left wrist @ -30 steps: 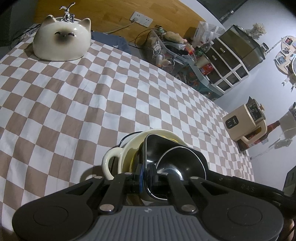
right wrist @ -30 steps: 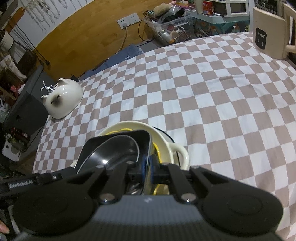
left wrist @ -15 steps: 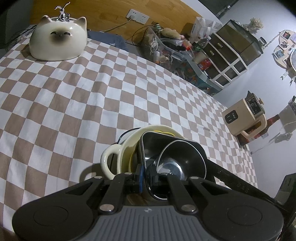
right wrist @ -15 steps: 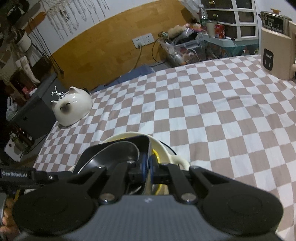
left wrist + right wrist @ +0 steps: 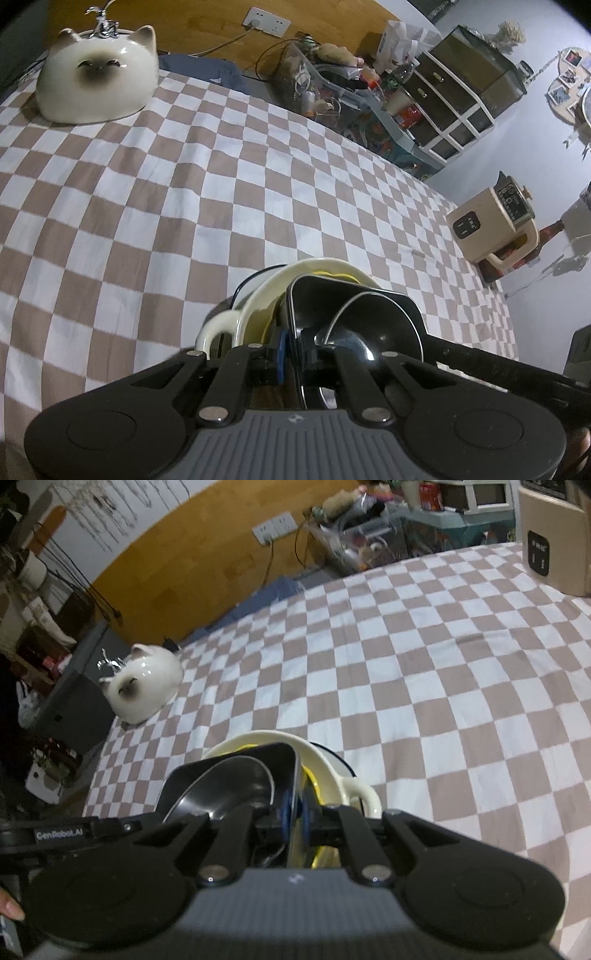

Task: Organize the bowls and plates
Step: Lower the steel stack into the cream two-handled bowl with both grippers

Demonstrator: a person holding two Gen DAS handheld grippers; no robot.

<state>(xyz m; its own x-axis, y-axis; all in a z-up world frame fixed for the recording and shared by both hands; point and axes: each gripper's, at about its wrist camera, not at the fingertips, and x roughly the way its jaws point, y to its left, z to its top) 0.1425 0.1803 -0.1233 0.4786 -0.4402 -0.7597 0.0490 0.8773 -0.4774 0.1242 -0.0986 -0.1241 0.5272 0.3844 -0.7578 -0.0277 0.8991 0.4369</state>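
My left claw [image 5: 291, 356] and right claw [image 5: 293, 821] pinch opposite rims of the black dish [image 5: 354, 314], nested in the cream bowl [image 5: 258, 302] on the checked cloth [image 5: 184, 192]; the right is easing open. Stacking looks done; next, let go and withdraw.

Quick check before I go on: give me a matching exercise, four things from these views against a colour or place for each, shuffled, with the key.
Things:
1. cat-shaped ceramic
2. square dish
3. handled bowl
4. kettle

Descriptions:
A. black, its opposite rims between the jaws of the left tool and the right tool
B. beige, past the far edge of the checkered cloth
C. white with a dark face, at the cloth's far corner
D. cream, nested under the black dish

Pairs: 1-C, 2-A, 3-D, 4-B
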